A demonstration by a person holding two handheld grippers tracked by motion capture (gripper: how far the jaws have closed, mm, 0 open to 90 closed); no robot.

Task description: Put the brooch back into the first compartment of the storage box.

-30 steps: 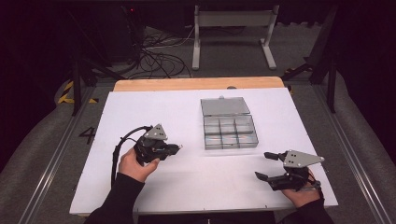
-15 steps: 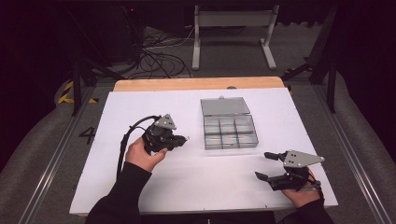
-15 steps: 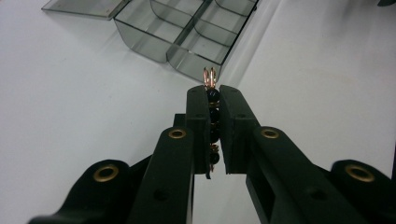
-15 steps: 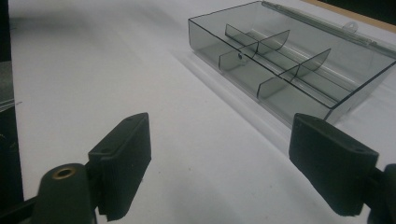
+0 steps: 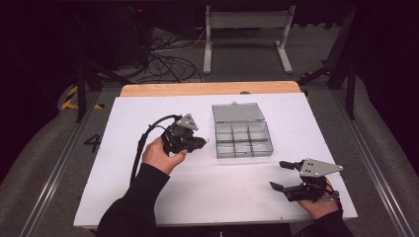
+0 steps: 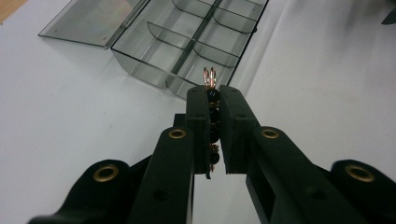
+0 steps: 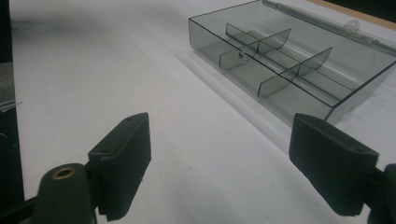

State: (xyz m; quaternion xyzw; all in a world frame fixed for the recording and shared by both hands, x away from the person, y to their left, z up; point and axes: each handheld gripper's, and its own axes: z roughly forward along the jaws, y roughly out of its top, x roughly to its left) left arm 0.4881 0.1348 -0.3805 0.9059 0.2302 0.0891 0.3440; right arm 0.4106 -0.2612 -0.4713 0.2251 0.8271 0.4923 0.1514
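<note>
I have a small beaded piece [image 6: 212,100], dark round beads on copper-coloured wire with two thin loops poking out past the tips, pinched between the jaws of my left hand-held gripper [image 5: 197,142]. The jaws are closed down to the width of the beads and grip them along most of their length. In the high view that gripper sits just left of table centre, held off the white table [image 5: 148,197] by my left hand [image 5: 160,155], its tips pointing toward three o'clock.

Right beyond the tips is the clear compartment box [image 5: 243,139], near the middle of the table. Its lid [image 5: 238,112] lies open flat at the box's twelve o'clock side. From the left gripper view the beaded piece lines up with the box's near corner [image 6: 187,88], just short of it, and the nearest compartments look bare. The tray is split by dividers into two rows of cells.

My right hand-held gripper [image 5: 286,175] rests low at about five o'clock on the table, well apart from the box, with my right hand [image 5: 321,202] behind it. Its jaws are spread wide with nothing between them, and its own view looks across bare white surface to the box [image 7: 299,60] at upper right.

A wooden edge [image 5: 207,89] shows along the table's far side.
</note>
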